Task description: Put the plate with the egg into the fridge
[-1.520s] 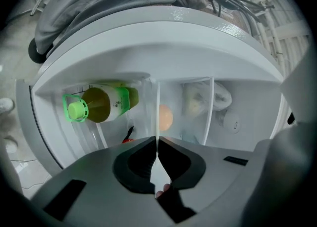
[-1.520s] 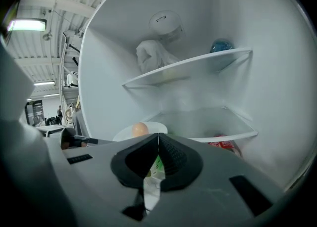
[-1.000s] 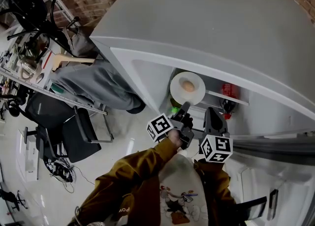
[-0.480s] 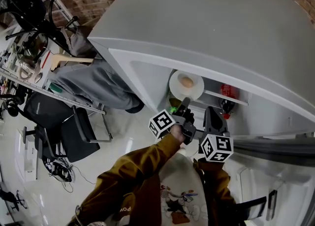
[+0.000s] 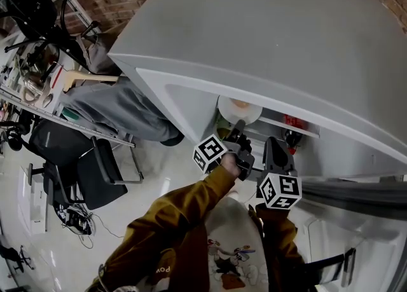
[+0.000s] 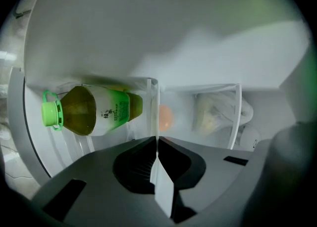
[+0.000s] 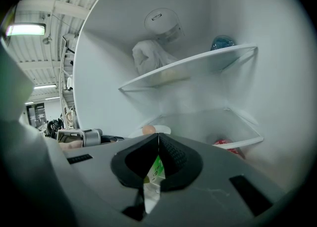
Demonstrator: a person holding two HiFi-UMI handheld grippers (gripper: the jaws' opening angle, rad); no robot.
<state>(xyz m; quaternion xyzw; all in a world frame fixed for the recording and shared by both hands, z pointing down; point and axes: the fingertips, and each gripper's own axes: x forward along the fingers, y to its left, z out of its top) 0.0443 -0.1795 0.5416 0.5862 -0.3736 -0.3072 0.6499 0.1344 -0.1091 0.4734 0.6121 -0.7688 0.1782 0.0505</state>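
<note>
The white plate (image 5: 229,114) with the egg (image 5: 240,104) is inside the open fridge (image 5: 267,30), half hidden under its top edge. My left gripper (image 5: 238,128) is shut on the plate's near rim. In the left gripper view the plate (image 6: 158,171) runs edge-on between the jaws, and the egg (image 6: 165,117) sits just beyond the left gripper (image 6: 157,139). My right gripper (image 5: 275,149) hangs beside it at the fridge opening, shut and holding nothing. From the right gripper (image 7: 158,135) the egg (image 7: 148,130) and plate (image 7: 162,130) show low on the left.
A green-capped tea bottle (image 6: 94,110) lies left of the plate, and a pale bag (image 6: 218,112) lies right of it. A glass shelf (image 7: 198,63) carries a white bag (image 7: 148,55); a red item (image 7: 225,143) lies lower right. An office chair (image 5: 95,170) and a cluttered desk (image 5: 44,87) stand at the left.
The left gripper has carried the plate deeper into the fridge, so the fridge's top edge now hides part of it. The right gripper has stayed where it was.
</note>
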